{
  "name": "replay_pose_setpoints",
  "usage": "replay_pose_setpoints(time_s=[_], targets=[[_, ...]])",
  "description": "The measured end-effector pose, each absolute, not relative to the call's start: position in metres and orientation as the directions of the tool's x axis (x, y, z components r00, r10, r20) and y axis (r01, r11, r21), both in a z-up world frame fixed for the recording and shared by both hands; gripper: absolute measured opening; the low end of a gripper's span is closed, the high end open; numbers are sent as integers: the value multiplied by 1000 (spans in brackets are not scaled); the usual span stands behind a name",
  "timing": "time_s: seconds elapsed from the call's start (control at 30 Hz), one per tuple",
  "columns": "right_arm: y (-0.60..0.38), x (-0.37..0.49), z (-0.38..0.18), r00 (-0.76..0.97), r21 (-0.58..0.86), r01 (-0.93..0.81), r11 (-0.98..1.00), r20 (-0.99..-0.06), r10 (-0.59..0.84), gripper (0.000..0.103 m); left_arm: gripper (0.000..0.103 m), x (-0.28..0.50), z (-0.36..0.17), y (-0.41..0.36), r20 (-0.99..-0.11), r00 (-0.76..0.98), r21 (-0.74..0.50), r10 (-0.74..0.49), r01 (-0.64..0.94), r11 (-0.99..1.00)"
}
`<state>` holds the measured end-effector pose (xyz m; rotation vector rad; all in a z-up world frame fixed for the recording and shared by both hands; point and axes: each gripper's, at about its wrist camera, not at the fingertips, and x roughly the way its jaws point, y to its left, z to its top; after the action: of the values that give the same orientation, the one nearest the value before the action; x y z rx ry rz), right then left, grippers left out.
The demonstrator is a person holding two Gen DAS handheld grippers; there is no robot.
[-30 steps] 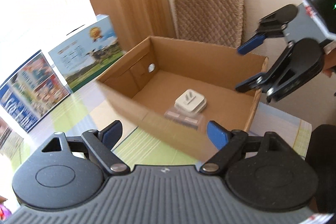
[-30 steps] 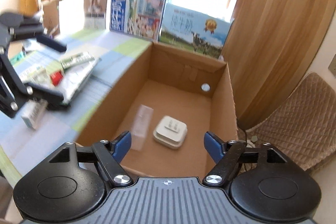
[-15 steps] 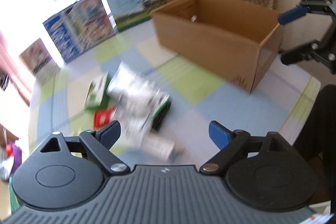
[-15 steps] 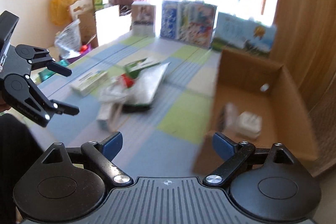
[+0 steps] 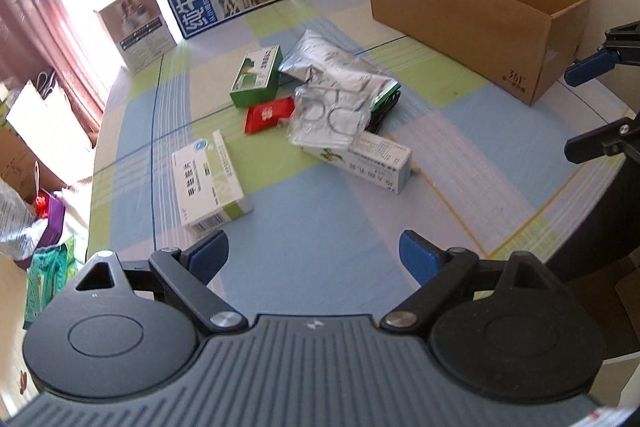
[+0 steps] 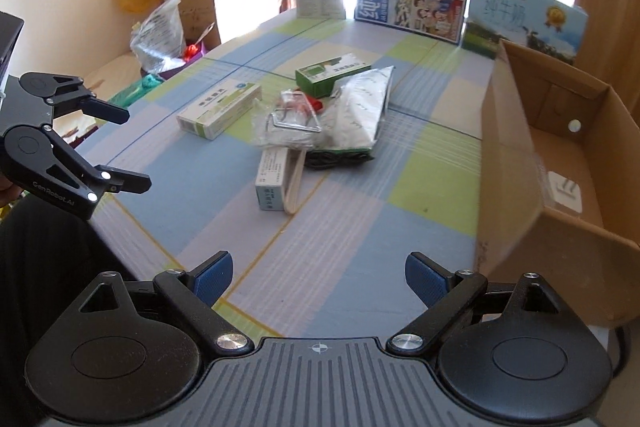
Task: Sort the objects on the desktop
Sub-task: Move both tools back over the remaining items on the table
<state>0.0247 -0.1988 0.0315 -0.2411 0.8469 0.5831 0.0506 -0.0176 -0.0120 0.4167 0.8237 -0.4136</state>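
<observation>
Left gripper (image 5: 314, 254): level above the near edge of the table (image 5: 320, 239), jaws spread wide, nothing between them. It points toward the pile of objects (image 5: 340, 99) at the table centre. Right gripper (image 6: 319, 275): same low, level pose, jaws also wide apart and empty, just beside the near corner of the cardboard box (image 6: 516, 163). The box stands right of the pile; a white adapter (image 6: 566, 191) lies inside it. A white medicine carton (image 5: 210, 183) lies left of the pile, apart from it.
</observation>
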Motion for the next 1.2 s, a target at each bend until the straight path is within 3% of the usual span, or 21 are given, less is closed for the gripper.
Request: replay_pose_setpoints(time_s=[0.47, 0.77, 1.1, 1.2], targets=[[-165, 53, 4, 463, 38, -610, 792, -794, 394, 91, 93, 93, -17, -29, -778, 578, 173, -246, 574, 800], [-135, 80, -18, 430, 52, -647, 760, -799, 421, 90, 96, 130, -21, -40, -785, 563, 224, -257, 646, 730], [-106, 111, -42, 396, 89, -676, 732, -793, 462, 56, 96, 160, -27, -44, -795, 551, 259, -256, 689, 677], [-108, 117, -45, 396, 91, -671, 736, -796, 459, 39, 96, 165, -29, -44, -797, 546, 251, -259, 689, 680]])
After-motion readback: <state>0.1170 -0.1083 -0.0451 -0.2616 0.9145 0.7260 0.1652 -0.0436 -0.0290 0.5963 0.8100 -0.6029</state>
